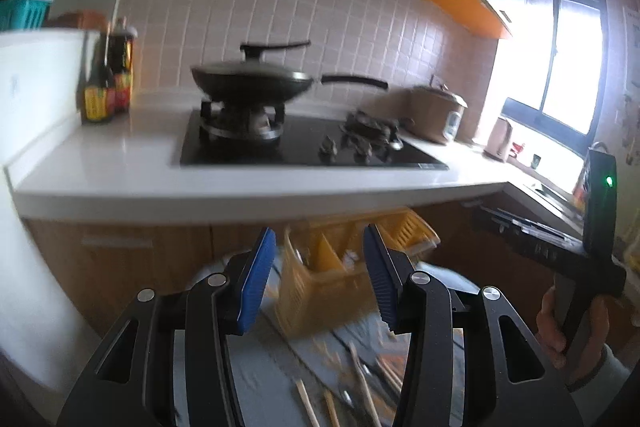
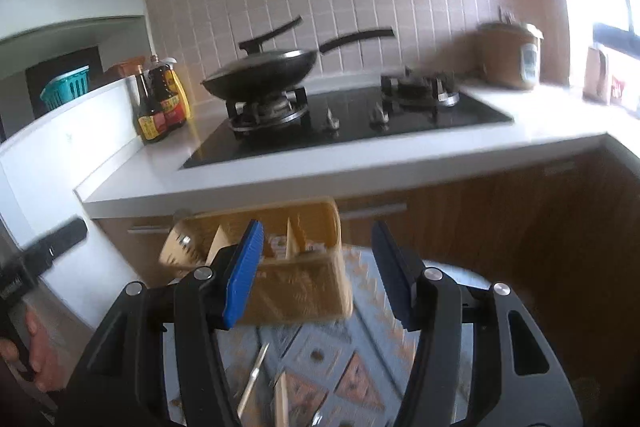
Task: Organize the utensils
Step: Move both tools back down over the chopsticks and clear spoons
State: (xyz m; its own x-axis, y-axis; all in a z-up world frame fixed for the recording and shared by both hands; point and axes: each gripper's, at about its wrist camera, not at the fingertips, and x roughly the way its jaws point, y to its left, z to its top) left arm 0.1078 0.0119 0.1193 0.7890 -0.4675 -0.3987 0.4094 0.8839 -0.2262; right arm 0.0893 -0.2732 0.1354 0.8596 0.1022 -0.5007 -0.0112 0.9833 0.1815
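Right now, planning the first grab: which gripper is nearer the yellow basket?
Right, probably. The yellow basket looms larger just beyond the right gripper; from the left gripper it sits smaller, farther ahead.

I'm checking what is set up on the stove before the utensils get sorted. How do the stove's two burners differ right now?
The left burner carries a covered black wok with its long handle pointing right; the right burner carries nothing, so its grate shows bare. The left burner sits nearer the sauce bottles, the right burner nearer the rice cooker. Both share the same black glass cooktop, with a knob in front of each.
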